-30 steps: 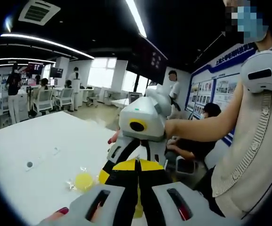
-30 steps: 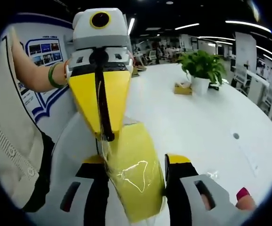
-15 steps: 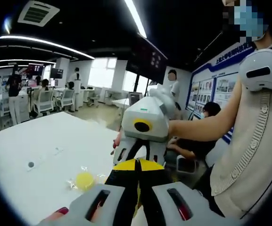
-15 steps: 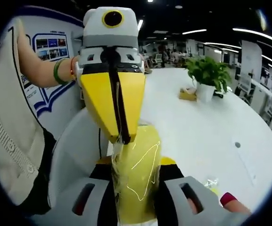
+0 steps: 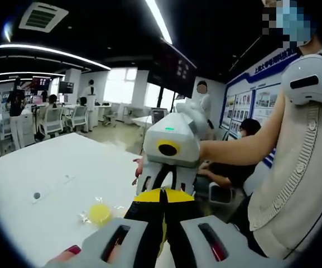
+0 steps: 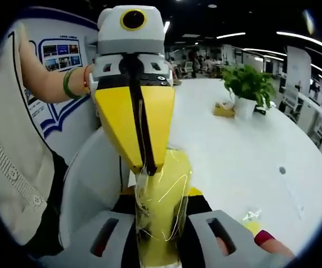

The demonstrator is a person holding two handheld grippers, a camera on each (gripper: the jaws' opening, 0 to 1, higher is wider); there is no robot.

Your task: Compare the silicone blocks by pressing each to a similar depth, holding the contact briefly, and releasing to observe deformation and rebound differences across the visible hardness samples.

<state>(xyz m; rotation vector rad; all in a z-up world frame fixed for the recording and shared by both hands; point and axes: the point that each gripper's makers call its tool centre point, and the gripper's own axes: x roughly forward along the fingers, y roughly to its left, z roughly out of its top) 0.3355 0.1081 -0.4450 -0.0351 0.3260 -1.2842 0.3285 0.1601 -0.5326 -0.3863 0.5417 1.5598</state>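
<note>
Change noted: in the right gripper view our right gripper (image 6: 159,223) has narrowed since a second ago, its jaws now clenched on the yellow block (image 6: 161,206), which looks squeezed thinner than before. The left gripper (image 6: 145,164) has shifted little; its yellow jaws stay pressed together on the block's clear wrapper (image 6: 141,181) at the top edge.

In the left gripper view we see the left gripper (image 5: 162,223) with black-and-yellow jaws closed, a sliver of the block (image 5: 164,237) between them, and the right gripper (image 5: 169,148) facing it just beyond.

Surface: a white table (image 5: 49,190), smooth and matte, curved at its edge. Left of the block lies a second sample (image 5: 99,213), round, yellow, in crinkled clear wrap. Beyond the block in the right gripper view stand a potted plant (image 6: 249,84) in a white pot and a small tan box (image 6: 224,110) beside it.

Room: an open office with strip lights, desks, chairs and several people far behind the block; a blue-framed wall board (image 5: 255,95) near the person's sleeve (image 5: 294,184), ribbed cream knit.

Materials: the block is glossy, soft, translucent yellow; gripper bodies are grey-white plastic.
</note>
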